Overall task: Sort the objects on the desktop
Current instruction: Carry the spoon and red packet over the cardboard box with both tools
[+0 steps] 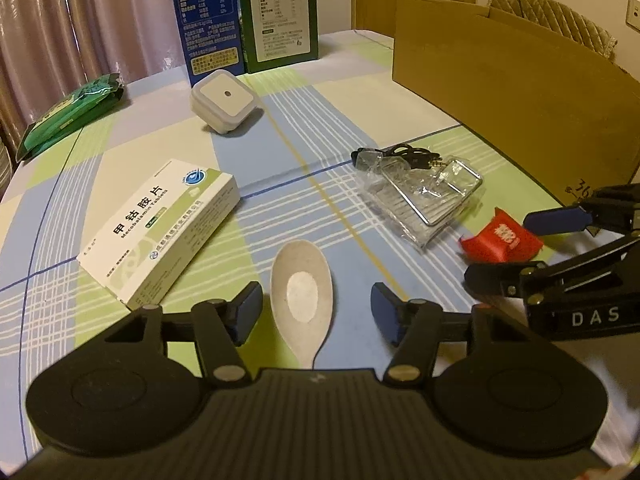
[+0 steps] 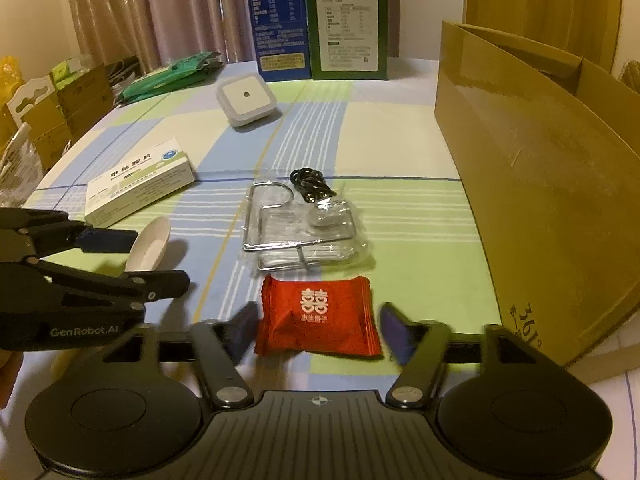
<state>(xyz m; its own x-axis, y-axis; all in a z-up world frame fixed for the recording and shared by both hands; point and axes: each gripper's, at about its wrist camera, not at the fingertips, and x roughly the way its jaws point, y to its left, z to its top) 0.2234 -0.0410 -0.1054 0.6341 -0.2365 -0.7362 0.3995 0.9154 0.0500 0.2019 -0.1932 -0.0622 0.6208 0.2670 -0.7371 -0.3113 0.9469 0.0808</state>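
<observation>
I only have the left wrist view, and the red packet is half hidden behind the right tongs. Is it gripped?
Observer: No. In the right wrist view the red packet lies flat on the tablecloth between the right tongs, with a gap showing at the right-hand pad.
Operator: Anything off the table past the green pouch?
Observer: Yes, cardboard cartons stand beside the table edge there.

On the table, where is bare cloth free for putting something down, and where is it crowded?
Free: the checked cloth between the white square night light and the brown cardboard box, and the strip between the clear-bagged wire rack and that box. Crowded: the near edge, with the white ceramic spoon, red sweet packet and white medicine box.
</observation>
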